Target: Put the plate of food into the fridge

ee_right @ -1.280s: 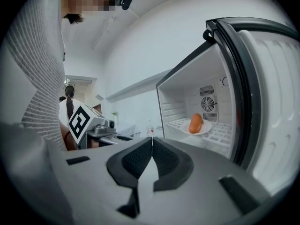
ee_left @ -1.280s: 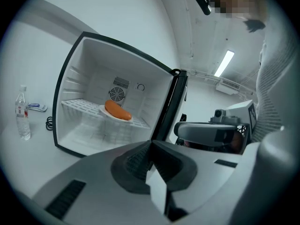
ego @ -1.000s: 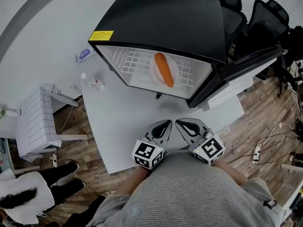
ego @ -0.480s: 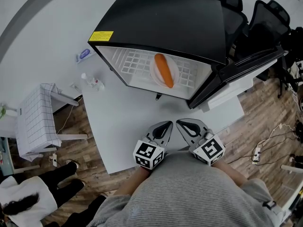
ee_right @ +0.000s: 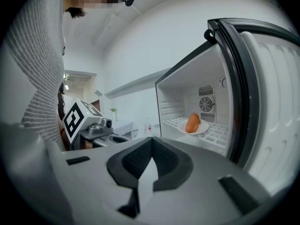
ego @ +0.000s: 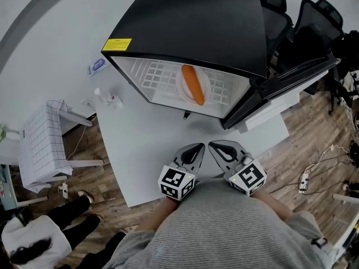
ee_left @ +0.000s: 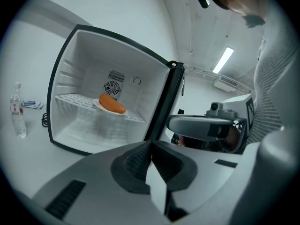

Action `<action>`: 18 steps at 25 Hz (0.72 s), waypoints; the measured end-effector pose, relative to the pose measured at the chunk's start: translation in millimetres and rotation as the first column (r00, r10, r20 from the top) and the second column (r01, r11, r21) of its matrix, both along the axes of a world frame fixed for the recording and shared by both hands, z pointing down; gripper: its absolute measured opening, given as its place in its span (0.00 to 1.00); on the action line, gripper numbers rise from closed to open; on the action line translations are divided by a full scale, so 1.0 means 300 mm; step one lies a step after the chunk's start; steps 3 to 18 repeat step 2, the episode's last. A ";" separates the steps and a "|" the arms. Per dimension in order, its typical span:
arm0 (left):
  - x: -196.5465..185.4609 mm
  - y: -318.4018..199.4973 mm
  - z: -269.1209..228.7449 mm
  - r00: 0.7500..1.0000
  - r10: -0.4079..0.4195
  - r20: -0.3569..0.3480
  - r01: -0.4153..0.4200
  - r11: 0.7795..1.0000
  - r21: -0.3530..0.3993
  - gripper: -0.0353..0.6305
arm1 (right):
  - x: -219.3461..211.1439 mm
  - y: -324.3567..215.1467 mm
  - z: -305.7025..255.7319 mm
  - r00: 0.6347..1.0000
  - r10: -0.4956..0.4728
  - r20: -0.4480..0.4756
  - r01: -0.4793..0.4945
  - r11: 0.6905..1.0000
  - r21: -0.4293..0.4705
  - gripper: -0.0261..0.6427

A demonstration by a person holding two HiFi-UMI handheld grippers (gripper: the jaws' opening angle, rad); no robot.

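The small black fridge (ego: 190, 21) stands on the white table (ego: 146, 144) with its door (ego: 291, 74) swung open to the right. A white plate (ego: 180, 88) with an orange piece of food (ego: 192, 84) rests on the fridge's wire shelf; it also shows as the plate (ee_left: 99, 106) in the left gripper view and the plate (ee_right: 202, 128) in the right gripper view. My left gripper (ego: 198, 147) and right gripper (ego: 213, 145) hover side by side at the table's near edge, close to my body. Both are shut with nothing between their jaws, well short of the fridge.
A small water bottle (ego: 109, 98) and a blue item (ego: 99, 64) lie on the table left of the fridge. A white checked side table (ego: 42, 144) stands at the left, a person (ego: 33, 240) at lower left, black chairs (ego: 280, 4) behind the fridge.
Both grippers and the plate stay where they were. The person at lower left has shifted their feet and moved slightly downward.
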State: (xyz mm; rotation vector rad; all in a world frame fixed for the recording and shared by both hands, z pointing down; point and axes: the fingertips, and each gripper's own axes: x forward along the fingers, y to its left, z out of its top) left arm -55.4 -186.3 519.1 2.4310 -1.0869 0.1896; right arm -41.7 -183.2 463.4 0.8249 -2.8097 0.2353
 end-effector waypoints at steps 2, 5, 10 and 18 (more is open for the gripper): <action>0.000 -0.004 0.001 1.000 -0.001 0.000 0.001 1.000 -0.003 0.07 | 0.002 -0.003 0.000 1.000 0.000 -0.002 0.000 1.000 0.000 0.06; 0.000 -0.004 0.001 1.000 -0.001 0.000 0.001 1.000 -0.003 0.07 | 0.002 -0.003 0.000 1.000 0.000 -0.002 0.000 1.000 0.000 0.06; 0.000 -0.004 0.001 1.000 -0.001 0.000 0.001 1.000 -0.003 0.07 | 0.002 -0.003 0.000 1.000 0.000 -0.002 0.000 1.000 0.000 0.06; 0.000 -0.004 0.001 1.000 -0.001 0.000 0.001 1.000 -0.003 0.07 | 0.002 -0.003 0.000 1.000 0.000 -0.002 0.000 1.000 0.000 0.06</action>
